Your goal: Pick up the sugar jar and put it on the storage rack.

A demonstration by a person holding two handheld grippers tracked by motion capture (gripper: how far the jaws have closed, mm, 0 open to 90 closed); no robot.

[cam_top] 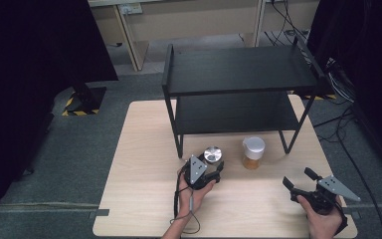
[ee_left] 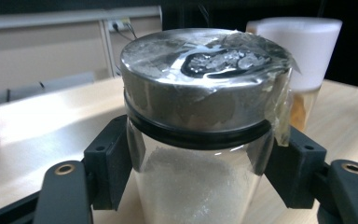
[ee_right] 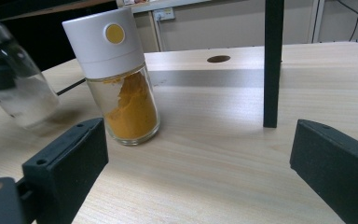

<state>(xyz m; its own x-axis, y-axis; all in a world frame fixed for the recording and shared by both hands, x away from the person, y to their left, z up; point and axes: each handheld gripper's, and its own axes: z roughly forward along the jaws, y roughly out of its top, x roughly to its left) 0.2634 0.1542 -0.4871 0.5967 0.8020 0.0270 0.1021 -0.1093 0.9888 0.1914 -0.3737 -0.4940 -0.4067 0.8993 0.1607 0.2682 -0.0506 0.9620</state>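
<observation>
From the high view, the person's left hand (cam_top: 191,191) reaches in from the bottom edge, forearm angled up toward the middle of the light wooden table (cam_top: 144,199), and carries the left claw (cam_top: 218,172) pointing up and to the right, its grey three-cornered plate on top. Its jaws close on a glass jar with a metal lid (cam_top: 212,154) that stands just in front of the black two-level shelf (cam_top: 238,74), near the shelf's front left leg. Just to the right of that jar stands a second jar with a white cap (cam_top: 253,152), upright, holding something orange. The right hand (cam_top: 323,219) sits at the table's near right corner, well apart from both jars, and the right claw (cam_top: 297,178) points up and to the left with its jaws spread wide and nothing between them. In the left gripper view, the two black pads press against the glass on either side just under the lid's dark ring; the jar (ee_left: 200,140) stands with its long axis vertical, white grains inside, clear film wrapped over the metal lid, and the white-capped jar (ee_left: 307,56) behind to the right. In the right gripper view, the jaws stand far apart over bare table; the white-capped jar (ee_right: 121,79) leans slightly in frame, orange powder inside, beside a black shelf leg (ee_right: 272,65).
</observation>
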